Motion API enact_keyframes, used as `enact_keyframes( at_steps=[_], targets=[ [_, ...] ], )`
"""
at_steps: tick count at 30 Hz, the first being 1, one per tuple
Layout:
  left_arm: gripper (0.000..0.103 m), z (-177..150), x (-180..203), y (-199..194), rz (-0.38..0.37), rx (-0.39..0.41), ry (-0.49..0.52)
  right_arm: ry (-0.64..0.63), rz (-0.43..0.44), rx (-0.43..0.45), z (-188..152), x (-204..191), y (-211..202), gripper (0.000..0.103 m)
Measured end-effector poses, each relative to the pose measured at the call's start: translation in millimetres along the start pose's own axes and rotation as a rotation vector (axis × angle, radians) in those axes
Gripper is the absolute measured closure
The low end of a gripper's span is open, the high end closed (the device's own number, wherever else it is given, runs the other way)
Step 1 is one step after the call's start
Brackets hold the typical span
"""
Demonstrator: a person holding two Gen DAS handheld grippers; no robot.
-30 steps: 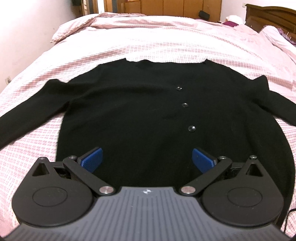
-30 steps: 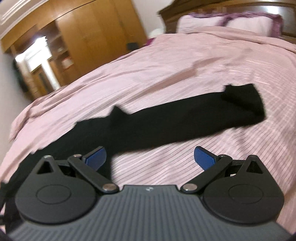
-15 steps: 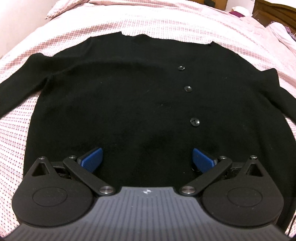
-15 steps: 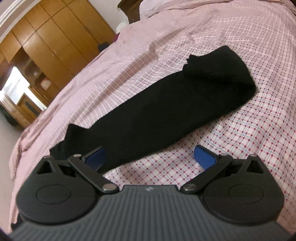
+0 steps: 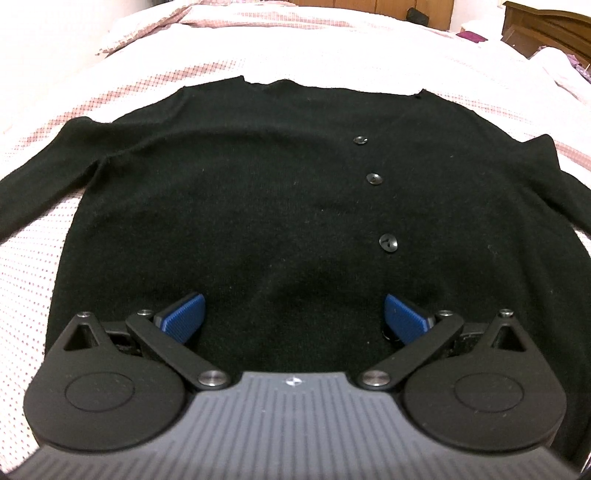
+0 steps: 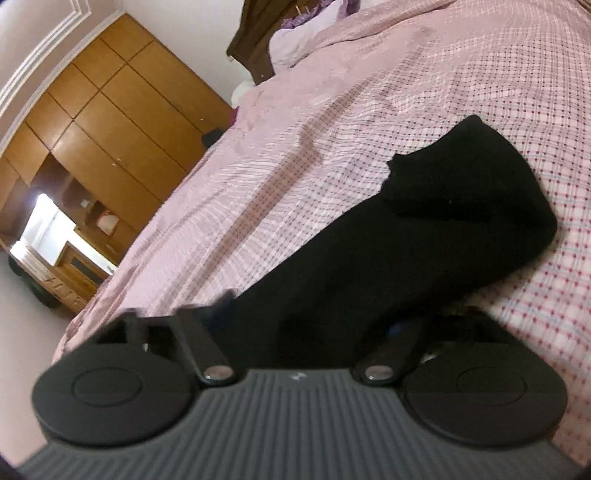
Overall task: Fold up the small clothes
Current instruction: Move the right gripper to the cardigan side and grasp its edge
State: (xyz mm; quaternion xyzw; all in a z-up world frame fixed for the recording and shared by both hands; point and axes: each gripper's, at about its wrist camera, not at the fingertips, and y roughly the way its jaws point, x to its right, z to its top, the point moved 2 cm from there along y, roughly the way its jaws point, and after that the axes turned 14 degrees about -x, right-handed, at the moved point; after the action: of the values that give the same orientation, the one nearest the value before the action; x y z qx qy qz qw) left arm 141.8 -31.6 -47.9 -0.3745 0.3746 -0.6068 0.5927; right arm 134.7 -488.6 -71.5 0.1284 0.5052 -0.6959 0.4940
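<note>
A black cardigan (image 5: 258,203) lies flat, front up, on the pink checked bedspread (image 5: 33,280); three of its buttons (image 5: 373,178) show. My left gripper (image 5: 293,310) hovers open just over the cardigan's lower part, blue pads (image 5: 184,312) wide apart and holding nothing. In the right wrist view one black sleeve (image 6: 424,229) runs diagonally across the bedspread (image 6: 332,129), its cuff end folded over. My right gripper (image 6: 310,317) is rolled to one side with the sleeve between its jaws. They are closing, blurred by motion, and I cannot see the pads pressing the cloth.
A wooden wardrobe (image 6: 110,122) fills the wall beyond the bed. The dark headboard (image 5: 546,22) and pillows (image 6: 303,40) lie at the bed's far end. Bare bedspread surrounds the cardigan on all sides.
The left gripper sank closer to the cardigan's body. The right gripper rolled, moved in along the sleeve until the cloth lay between its jaws, and its fingers came inward from wide open.
</note>
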Motion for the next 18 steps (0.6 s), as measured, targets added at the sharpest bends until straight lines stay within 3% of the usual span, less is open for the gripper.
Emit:
enact_keyframes(
  at_steps=[2, 7, 10, 18],
  targets=[
    [0.0, 1, -1, -2, -0.006, -0.007, 0.001, 0.013, -0.011, -0.014, 5, 3, 2, 0.091],
    [0.0, 4, -11, -12, -0.04, -0.009, -0.002, -0.024, -0.022, 0.044, 14, 1, -17, 0.096],
    [0.0, 5, -17, -21, -0.003, 0.02, 0.006, -0.071, -0.002, 0.039, 20, -12, -26, 0.096],
    [0.0, 11, -50, -40, 0.028, 0.061, -0.041, -0.249, 0.137, 0.032, 10, -96, -41, 0.096]
  ],
)
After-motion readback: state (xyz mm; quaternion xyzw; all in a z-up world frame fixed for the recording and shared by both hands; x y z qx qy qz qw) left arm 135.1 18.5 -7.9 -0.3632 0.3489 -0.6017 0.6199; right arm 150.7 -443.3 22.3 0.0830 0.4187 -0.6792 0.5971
